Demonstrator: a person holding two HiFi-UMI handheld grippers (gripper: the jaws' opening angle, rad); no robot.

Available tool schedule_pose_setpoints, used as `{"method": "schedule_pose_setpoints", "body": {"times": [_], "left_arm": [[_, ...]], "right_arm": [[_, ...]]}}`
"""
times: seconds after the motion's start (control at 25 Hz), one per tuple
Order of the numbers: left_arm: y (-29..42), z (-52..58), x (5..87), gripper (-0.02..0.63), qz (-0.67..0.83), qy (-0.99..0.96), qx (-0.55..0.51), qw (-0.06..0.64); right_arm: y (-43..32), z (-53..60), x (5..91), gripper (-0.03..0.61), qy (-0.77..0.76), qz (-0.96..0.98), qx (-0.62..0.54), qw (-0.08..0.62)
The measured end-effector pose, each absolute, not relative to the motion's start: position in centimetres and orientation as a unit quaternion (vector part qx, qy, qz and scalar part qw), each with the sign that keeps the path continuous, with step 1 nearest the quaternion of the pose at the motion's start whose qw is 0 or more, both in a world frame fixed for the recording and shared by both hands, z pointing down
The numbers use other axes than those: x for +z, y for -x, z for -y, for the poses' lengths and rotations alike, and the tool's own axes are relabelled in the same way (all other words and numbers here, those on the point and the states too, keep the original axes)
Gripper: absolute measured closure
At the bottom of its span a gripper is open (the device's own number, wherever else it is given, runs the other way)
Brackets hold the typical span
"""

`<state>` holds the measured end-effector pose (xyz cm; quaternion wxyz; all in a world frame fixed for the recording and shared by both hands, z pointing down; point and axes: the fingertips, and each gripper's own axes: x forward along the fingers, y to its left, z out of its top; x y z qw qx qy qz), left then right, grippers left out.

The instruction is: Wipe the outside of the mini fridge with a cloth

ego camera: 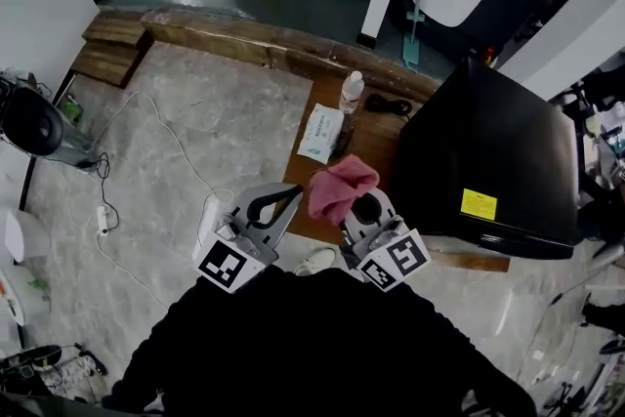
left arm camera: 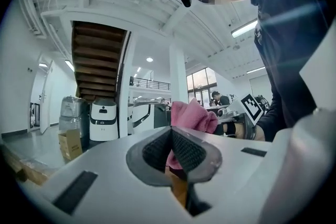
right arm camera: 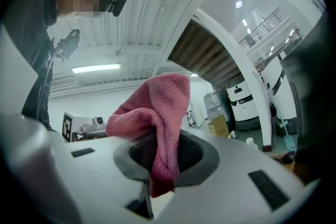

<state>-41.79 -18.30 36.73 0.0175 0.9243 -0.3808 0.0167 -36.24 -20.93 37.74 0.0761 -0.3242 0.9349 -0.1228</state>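
Right gripper [ego camera: 363, 213] jaws pinching pink cloth [ego camera: 340, 187] | left gripper [ego camera: 274, 206] jaws pressed together, empty | step: pre-wipe | next: carry it right onto mini fridge [ego camera: 488, 161]

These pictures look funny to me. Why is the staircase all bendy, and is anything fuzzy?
Right gripper view: the wide lens curves the staircase and darkens the corners; pink cloth sharp. Left gripper view: same curving. Head view: evenly lit, sharp.

The cloth [ego camera: 340, 187] is draping over the right gripper [ego camera: 363, 208], covering its jaw tips from above. Right of that gripper, the fridge [ego camera: 488, 142] is hiding part of the table [ego camera: 376, 146], and its yellow label's [ego camera: 479, 203] print is showing too small to read.
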Motion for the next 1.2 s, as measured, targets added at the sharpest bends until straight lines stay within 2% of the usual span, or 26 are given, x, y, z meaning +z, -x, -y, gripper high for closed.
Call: {"method": "schedule_pose_setpoints", "body": {"times": [0.32,0.56,0.92,1.2], "left_arm": [[37.5,26.9,35.4,0.607,0.324,-0.946,0.016,0.005],[33.9,34.9,33.7,0.607,0.234,-0.972,-0.018,-0.019],[31.1,42.9,34.0,0.607,0.096,-0.995,-0.024,0.003],[29.6,46.7,34.3,0.607,0.034,-0.999,-0.035,0.005]], "right_arm": [[30.9,28.3,36.3,0.517,0.438,-0.876,-0.15,0.138],[26.9,35.0,36.3,0.517,0.533,-0.795,-0.197,0.213],[21.5,43.3,36.9,0.517,0.664,-0.639,-0.219,0.319],[16.1,46.5,38.3,0.517,0.707,-0.521,-0.219,0.426]]}}
